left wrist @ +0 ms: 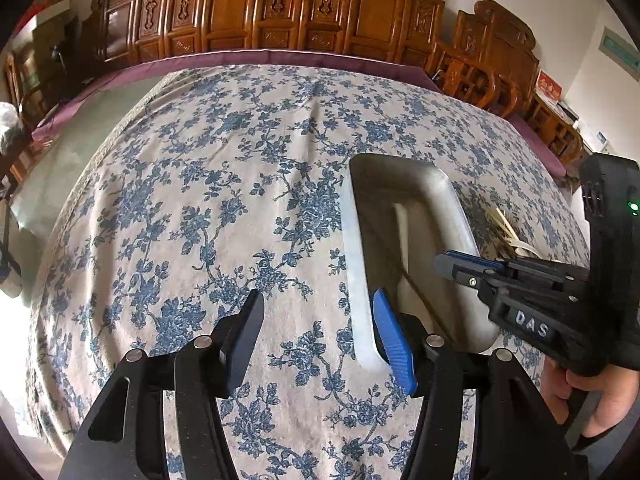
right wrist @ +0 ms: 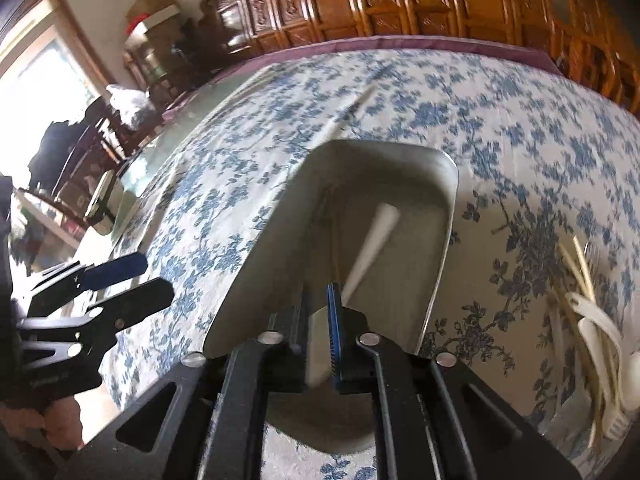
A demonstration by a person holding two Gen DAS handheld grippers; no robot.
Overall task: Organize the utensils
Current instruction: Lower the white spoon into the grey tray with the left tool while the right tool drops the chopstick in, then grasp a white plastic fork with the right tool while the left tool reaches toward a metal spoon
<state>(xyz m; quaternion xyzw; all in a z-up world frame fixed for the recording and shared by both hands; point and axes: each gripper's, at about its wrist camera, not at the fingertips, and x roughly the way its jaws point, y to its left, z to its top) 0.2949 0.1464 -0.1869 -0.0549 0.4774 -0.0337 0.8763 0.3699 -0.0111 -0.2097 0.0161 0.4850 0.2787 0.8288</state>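
Observation:
A metal tray [left wrist: 356,240] [right wrist: 256,264] lies on the blue-flowered tablecloth [left wrist: 200,200]. Inside it lie a white utensil [left wrist: 404,232] [right wrist: 372,248], blurred in the right wrist view, and a thin chopstick [left wrist: 424,304]. My right gripper [right wrist: 320,304] [left wrist: 444,264] hovers over the tray's near end with its jaws a little apart. The white utensil's near end stops just ahead of the fingertips. My left gripper [left wrist: 320,336] [right wrist: 156,276] stands open over the cloth at the tray's left rim, holding nothing. A pile of white utensils and chopsticks [right wrist: 592,320] [left wrist: 508,232] lies right of the tray.
Carved wooden furniture [left wrist: 280,8] lines the wall behind the table. A purple border [left wrist: 280,58] marks the far edge. A pale streak [right wrist: 352,116] on the cloth beyond the tray is a crease or a stick; I cannot tell which. A hand [left wrist: 600,400] grips the right tool.

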